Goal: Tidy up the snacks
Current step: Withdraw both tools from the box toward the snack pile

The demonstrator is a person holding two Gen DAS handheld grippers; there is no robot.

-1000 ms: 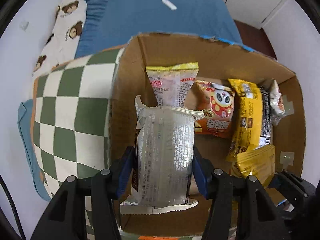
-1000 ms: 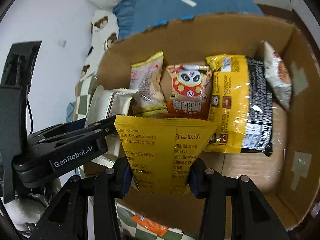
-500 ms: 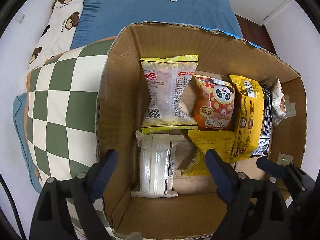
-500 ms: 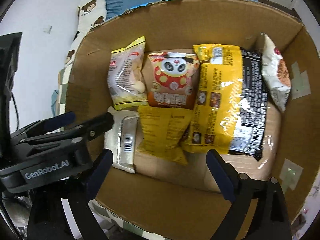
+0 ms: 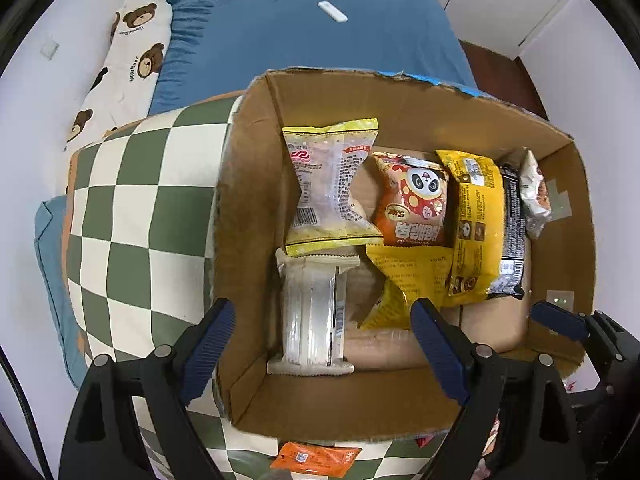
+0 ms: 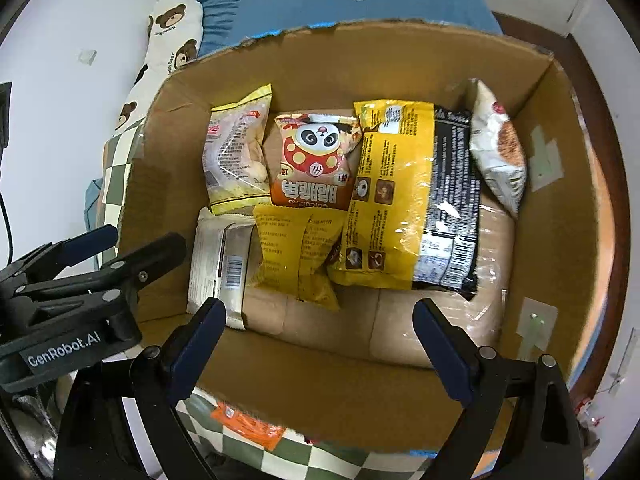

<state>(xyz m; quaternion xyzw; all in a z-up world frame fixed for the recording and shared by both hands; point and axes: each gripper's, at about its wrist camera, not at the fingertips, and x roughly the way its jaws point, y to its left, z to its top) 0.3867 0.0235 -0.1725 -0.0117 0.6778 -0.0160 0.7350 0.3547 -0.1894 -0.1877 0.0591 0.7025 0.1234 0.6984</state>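
Nearest, the left tongs (image 5: 320, 330) and right tongs (image 6: 316, 322) both gape wide over the box (image 5: 344, 408), nothing between the pads; each has just been opening, and its packet now lies released below; the orange sachet (image 5: 314, 457) lies outside the box's near wall on the checked cushion (image 5: 132, 240), not yet stowed; inside, against the left wall, the clear packet (image 5: 312, 312) lies flat, its far end tucked under the pale bag (image 5: 330, 184); just beside it the yellow packet (image 6: 298, 252) lies crumpled, overlapped by the panda bag (image 6: 314, 164) and the long noodle pack (image 6: 404, 196); a white bag (image 6: 498, 148) leans on the right wall; beyond the box, the blue bed (image 5: 304, 44) bears a small white object (image 5: 333, 11). Risks, as judged: the packets overlap loosely, so a further drop could slide one under another; the box rests on a soft cushion, so a knock from either tongs could tilt it; the sachet could be overlooked under the near wall.
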